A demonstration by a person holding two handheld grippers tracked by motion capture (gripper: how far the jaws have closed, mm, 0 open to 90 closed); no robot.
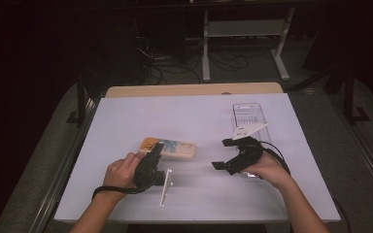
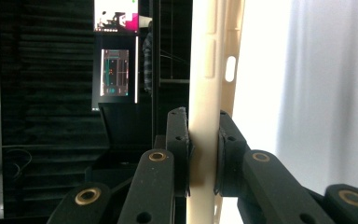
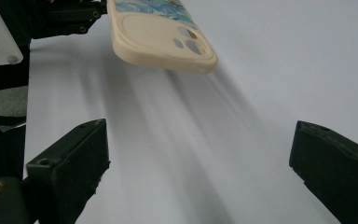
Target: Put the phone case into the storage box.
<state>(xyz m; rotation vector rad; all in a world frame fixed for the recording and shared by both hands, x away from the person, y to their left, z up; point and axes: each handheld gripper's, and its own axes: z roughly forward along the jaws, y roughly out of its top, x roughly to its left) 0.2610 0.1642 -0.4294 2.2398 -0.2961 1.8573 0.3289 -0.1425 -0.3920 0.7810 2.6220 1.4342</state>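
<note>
White sheeting [image 1: 194, 194] covers the table; a strip of bare wood [image 1: 194, 90] shows at its 12 o'clock edge, and beyond lie a dark floor with cables [image 1: 150, 63] and a pale metal stand [image 1: 245, 29]. My left gripper [image 1: 154, 154] clamps the cream phone case [image 1: 170, 148] by its edge near the sheet's centre, the case raised just off the surface. My right gripper [image 1: 227, 154], at 3 o'clock of the case, stands wide with nothing between its jaws. A clear plastic box [image 1: 247, 116] rests at 1 o'clock.
</note>
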